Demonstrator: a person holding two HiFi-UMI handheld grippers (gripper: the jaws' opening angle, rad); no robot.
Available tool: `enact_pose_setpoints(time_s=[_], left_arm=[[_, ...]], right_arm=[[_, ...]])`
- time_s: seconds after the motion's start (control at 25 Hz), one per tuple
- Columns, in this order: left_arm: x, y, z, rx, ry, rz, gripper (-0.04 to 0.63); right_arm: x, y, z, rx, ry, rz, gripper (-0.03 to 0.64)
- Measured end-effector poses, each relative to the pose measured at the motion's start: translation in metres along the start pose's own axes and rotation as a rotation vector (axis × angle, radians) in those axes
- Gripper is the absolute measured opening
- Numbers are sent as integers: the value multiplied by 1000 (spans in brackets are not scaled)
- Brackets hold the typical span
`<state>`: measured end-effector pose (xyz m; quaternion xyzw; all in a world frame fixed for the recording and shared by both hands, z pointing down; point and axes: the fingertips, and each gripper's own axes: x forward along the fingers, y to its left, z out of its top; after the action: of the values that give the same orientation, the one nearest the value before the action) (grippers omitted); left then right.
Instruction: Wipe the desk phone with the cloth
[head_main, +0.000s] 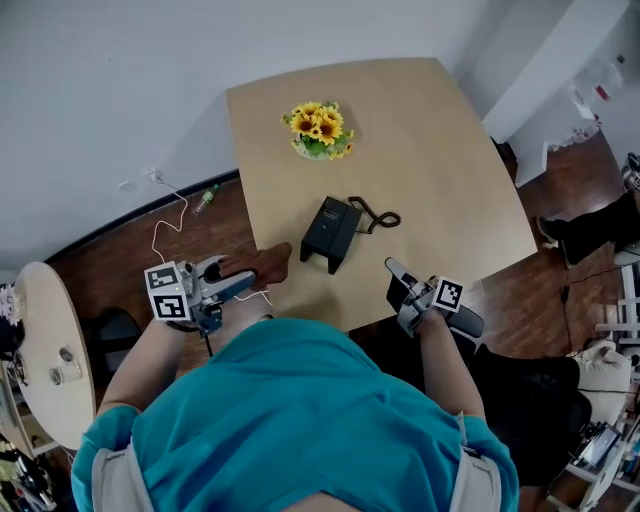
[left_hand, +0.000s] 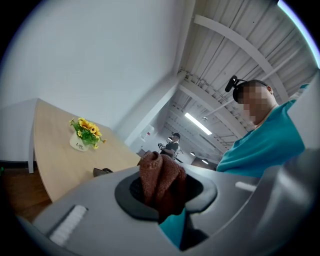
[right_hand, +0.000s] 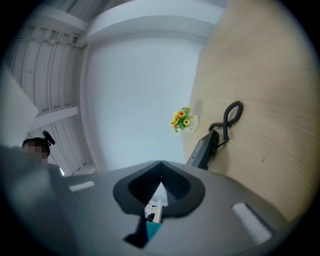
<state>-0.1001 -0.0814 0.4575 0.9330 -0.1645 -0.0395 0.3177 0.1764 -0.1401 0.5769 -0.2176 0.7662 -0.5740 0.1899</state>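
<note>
The black desk phone (head_main: 330, 232) sits mid-table with its coiled cord (head_main: 378, 218) trailing to the right. It also shows in the right gripper view, phone (right_hand: 202, 149) and cord (right_hand: 230, 117) ahead. A brown cloth (head_main: 264, 265) lies over the near table edge, left of the phone, and my left gripper (head_main: 235, 283) is shut on it. In the left gripper view the cloth (left_hand: 161, 177) bunches up between the jaws. My right gripper (head_main: 393, 270) hovers off the near edge, right of the phone, shut with nothing in it (right_hand: 161, 182).
A white pot of sunflowers (head_main: 320, 130) stands at the far side of the wooden table (head_main: 450, 150). A round side table (head_main: 45, 350) is at the left, with a bottle (head_main: 205, 200) and a white cable (head_main: 165, 225) on the floor. A person's legs (head_main: 590, 230) are at the right.
</note>
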Motion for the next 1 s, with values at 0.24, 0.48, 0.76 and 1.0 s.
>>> enact_pose_setpoints(time_s=[0.24, 0.48, 0.76, 1.0], left_arm=[[-48, -22, -26, 7, 8, -82, 86], [-123, -32, -36, -80, -16, -75, 86], [-145, -101, -51, -71, -157, 4, 86], [-114, -191, -114, -17, -189, 74, 86]], right_arm=[[18, 87, -96, -124, -10, 75, 2], [37, 134, -165, -183, -170, 3, 2], [14, 211, -214, -503, -122, -51, 2], [-55, 224, -271, -555, -52, -8, 0]])
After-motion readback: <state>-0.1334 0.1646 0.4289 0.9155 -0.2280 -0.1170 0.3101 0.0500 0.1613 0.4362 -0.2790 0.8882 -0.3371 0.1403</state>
